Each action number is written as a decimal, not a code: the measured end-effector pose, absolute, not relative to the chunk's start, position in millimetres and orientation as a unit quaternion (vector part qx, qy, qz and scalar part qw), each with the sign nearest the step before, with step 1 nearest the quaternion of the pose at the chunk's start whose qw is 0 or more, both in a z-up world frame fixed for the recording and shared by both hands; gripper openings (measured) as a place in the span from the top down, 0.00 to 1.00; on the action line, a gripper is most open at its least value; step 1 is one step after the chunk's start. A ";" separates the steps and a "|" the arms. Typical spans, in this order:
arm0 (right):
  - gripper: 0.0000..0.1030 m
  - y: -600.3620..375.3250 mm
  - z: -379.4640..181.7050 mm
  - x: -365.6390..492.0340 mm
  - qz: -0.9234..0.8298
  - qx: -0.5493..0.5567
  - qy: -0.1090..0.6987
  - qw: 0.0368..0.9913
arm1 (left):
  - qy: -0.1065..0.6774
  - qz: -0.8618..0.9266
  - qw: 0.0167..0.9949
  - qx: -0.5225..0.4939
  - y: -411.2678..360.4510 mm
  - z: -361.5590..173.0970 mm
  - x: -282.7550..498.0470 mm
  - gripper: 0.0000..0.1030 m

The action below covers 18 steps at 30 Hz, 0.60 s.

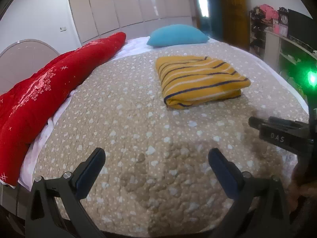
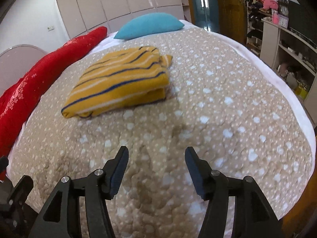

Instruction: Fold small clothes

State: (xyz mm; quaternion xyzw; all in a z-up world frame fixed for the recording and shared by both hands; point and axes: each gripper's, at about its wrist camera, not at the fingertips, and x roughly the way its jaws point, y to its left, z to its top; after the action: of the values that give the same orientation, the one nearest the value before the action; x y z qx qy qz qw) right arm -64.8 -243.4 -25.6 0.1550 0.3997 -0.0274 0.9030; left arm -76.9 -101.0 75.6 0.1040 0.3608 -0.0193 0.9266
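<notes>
Folded yellow garment [image 1: 200, 79], striped in dark blue and white, lies in a neat rectangle on the beige bedspread [image 1: 138, 123], which is dotted with small white hearts. It sits around the middle of the bed, well short of the teal pillow [image 1: 177, 35] that rests at the far end. A long red blanket [image 1: 45, 91] with white snowflake patterns runs along the left edge of the bed, apart from the garment. Both tools hang over the near part of the bedspread, tilted downward, and neither touches the cloth. The left gripper [image 1: 156, 158] has its fingers spread wide with only bare bedspread between them. The right gripper [image 2: 156, 156] also has its fingers apart and nothing between them; from the left wrist view its black body shows at the right edge, beside a green light. The garment is well ahead of both sets of fingertips. Pale glossy wardrobe doors [image 1: 128, 4] stand behind the bed, and cluttered open shelves [image 2: 281, 39] line the wall on the right.
</notes>
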 end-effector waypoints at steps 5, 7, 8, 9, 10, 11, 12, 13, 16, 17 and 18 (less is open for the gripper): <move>0.34 -240.2 -22.2 -75.1 -0.039 0.150 0.396 0.905 | 0.371 -0.015 0.925 0.081 -89.0 79.7 -81.1 0.00; 0.32 -240.3 -20.2 -79.9 -0.042 0.151 0.394 0.906 | 0.375 -0.015 0.924 0.072 -85.9 80.8 -83.8 0.00; 0.32 -240.5 -19.4 -82.7 -0.044 0.151 0.393 0.906 | 0.376 -0.015 0.924 0.070 -84.2 81.0 -84.8 0.00; 0.32 -240.8 -19.4 -84.4 -0.045 0.151 0.392 0.906 | 0.376 -0.016 0.924 0.069 -83.5 81.0 -86.1 0.00; 0.31 -240.7 -18.8 -86.7 -0.047 0.149 0.390 0.907 | 0.375 -0.018 0.924 0.068 -83.1 80.7 -87.5 0.00; 0.31 -240.5 -18.5 -87.7 -0.049 0.146 0.389 0.908 | 0.376 -0.021 0.924 0.067 -82.9 80.4 -88.0 0.00; 0.30 -239.8 -18.2 -88.8 -0.053 0.143 0.388 0.909 | 0.377 -0.022 0.924 0.066 -82.9 80.1 -88.0 0.00; 0.30 -239.3 -18.3 -89.1 -0.054 0.141 0.388 0.909 | 0.379 -0.024 0.923 0.063 -82.7 79.4 -87.6 0.00; 0.30 -237.0 -19.4 -87.6 -0.053 0.136 0.391 0.909 | 0.387 -0.029 0.920 0.058 -82.8 76.1 -85.8 0.00; 0.29 -235.8 -20.0 -87.3 -0.052 0.134 0.392 0.909 | 0.390 -0.030 0.919 0.057 -83.2 75.1 -85.4 0.00; 0.29 -234.7 -20.4 -87.3 -0.052 0.132 0.393 0.909 | 0.393 -0.031 0.917 0.057 -83.6 73.8 -84.9 0.00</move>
State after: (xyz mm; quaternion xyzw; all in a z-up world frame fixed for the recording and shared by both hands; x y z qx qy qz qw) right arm -87.3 -234.7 -20.4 0.1324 0.3926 -0.0520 0.9087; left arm -84.9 -83.6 73.8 0.0568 0.3929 -0.0309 0.9173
